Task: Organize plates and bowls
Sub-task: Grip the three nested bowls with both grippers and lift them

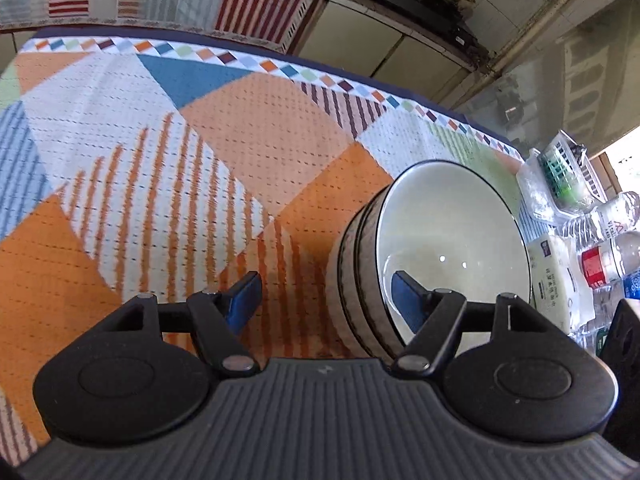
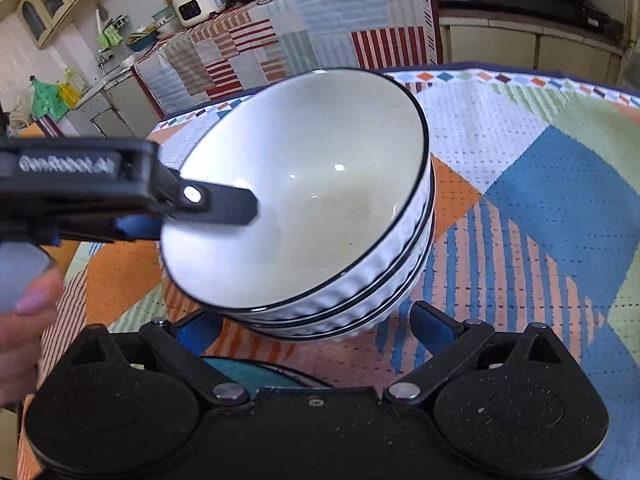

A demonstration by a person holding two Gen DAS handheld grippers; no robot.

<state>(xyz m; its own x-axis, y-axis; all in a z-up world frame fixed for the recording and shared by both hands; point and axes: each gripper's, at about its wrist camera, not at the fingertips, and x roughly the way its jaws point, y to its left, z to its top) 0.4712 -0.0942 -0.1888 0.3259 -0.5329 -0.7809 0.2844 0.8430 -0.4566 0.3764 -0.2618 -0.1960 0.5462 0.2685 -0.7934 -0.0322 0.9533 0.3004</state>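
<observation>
A stack of three pale bowls (image 1: 448,220) with dark rims and ribbed sides stands on the patterned tablecloth (image 1: 120,152). My left gripper (image 1: 326,298) is open and straddles the stack's near wall. Its right pad sits inside the top bowl and its left pad is clear of the outside. The right wrist view shows the same stack of bowls (image 2: 312,184), with one of the left gripper's fingers (image 2: 228,202) reaching into it from the left. My right gripper (image 2: 316,330) is open wide at the foot of the stack, a pad on either side.
Part of a teal dish (image 2: 244,372) shows just under the right gripper. Water bottles (image 1: 612,256), a tissue pack (image 1: 556,280) and a white basket (image 1: 568,168) crowd the table's right edge. A person's hand (image 2: 24,320) is at the lower left. Kitchen counters stand behind.
</observation>
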